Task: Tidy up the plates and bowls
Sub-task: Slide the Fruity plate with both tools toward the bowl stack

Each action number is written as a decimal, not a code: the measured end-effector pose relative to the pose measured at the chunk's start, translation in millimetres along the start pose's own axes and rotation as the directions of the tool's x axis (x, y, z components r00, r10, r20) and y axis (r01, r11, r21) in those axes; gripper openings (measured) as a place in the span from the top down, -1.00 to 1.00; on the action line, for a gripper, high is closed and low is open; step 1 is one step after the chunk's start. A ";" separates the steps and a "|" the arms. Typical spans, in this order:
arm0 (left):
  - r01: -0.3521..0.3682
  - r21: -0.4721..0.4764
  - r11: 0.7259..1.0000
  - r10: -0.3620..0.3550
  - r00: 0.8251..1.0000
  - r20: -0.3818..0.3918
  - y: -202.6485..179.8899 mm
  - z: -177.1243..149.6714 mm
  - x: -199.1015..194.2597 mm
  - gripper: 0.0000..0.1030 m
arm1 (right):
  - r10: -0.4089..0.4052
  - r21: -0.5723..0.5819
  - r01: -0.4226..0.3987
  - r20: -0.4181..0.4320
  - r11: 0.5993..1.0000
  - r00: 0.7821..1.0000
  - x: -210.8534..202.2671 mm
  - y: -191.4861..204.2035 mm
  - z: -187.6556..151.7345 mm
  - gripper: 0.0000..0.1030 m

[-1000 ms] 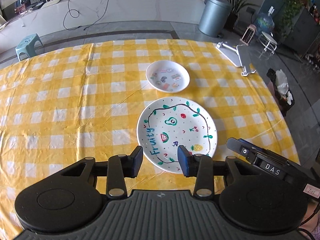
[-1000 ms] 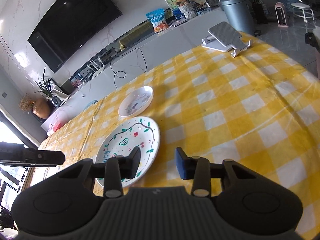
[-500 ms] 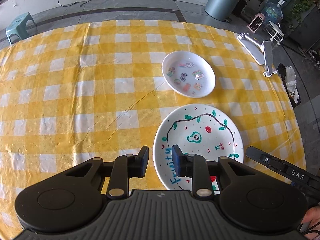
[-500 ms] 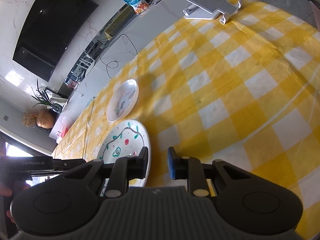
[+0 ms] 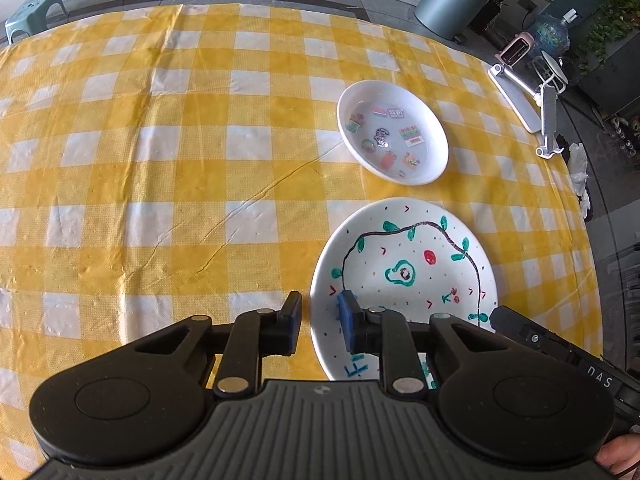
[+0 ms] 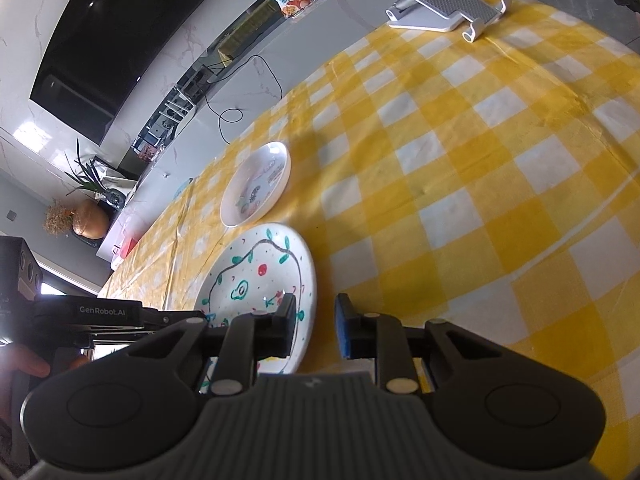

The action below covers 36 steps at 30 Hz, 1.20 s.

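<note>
Straddling rim | left gripper fingers narrow, closing astride left edge of white fruit-painted plate | right gripper narrow, astride opposite rim | neither pinching yet

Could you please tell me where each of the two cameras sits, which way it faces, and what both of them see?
Left wrist: on the left gripper, looking steeply down at the yellow checked tablecloth; its jaws are closing astride the fruit plate rim; a fingertip shows.
Right wrist: on the right gripper, angled across the table toward a television; its jaws straddle the plate's opposite rim; a hand shows.
Shared: the plate, sticker bowl, white stand.
</note>
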<state>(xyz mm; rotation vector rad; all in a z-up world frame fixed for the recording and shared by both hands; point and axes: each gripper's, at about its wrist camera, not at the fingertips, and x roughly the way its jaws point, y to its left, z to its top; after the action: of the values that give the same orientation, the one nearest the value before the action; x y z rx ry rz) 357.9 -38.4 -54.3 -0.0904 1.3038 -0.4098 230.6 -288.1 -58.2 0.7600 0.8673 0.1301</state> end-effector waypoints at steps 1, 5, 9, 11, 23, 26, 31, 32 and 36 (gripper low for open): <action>0.005 0.000 1.000 -0.005 1.000 0.001 -0.1 0.3 0.4 0.57 | 0.003 -0.002 -0.003 -0.002 1.000 1.000 1.2 0.4 0.2 0.59; 0.010 0.013 1.000 -0.010 1.000 0.002 -0.8 1.3 0.3 0.64 | 0.011 -0.016 -0.011 -0.011 1.000 1.000 4.8 2.2 -0.4 0.62; 0.004 0.022 1.000 -0.004 1.000 0.008 -4.2 1.1 1.4 0.64 | 0.011 -0.016 -0.011 -0.014 1.000 1.000 8.7 0.9 -0.3 0.78; -0.006 0.031 0.999 0.006 1.000 0.011 -5.9 0.2 0.6 0.65 | 0.008 -0.010 -0.008 -0.016 1.000 1.000 9.0 -1.3 0.2 0.87; -0.044 0.049 0.998 0.043 0.999 0.027 -24.5 -9.5 -14.6 0.70 | 0.014 0.005 -0.014 -0.026 1.000 1.000 1.9 -3.5 3.1 0.88; -0.053 0.049 0.997 0.052 0.998 0.032 -30.3 -15.4 -23.3 0.71 | 0.020 0.013 -0.020 -0.022 1.000 1.000 -2.4 -5.9 1.7 0.88; -0.060 0.057 0.997 0.057 0.997 0.054 -45.9 -29.1 -39.2 0.71 | 0.030 0.025 -0.030 -0.004 0.999 1.000 -17.4 -11.8 -4.4 0.87; -0.065 0.062 0.996 0.061 0.996 0.058 -49.6 -32.6 -41.3 0.71 | 0.031 0.028 -0.031 -0.001 0.999 1.000 -21.1 -13.2 -6.3 0.87; -0.062 0.065 0.996 0.057 0.996 0.069 -64.1 -50.1 -50.4 0.71 | 0.035 0.045 -0.036 0.021 0.998 0.999 -40.2 -19.7 -14.4 0.87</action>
<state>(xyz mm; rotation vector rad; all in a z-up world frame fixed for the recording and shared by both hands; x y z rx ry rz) 284.6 -72.2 -2.9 -0.0092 1.2227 -0.3958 190.0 -310.6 -51.1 0.8187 0.8402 0.1347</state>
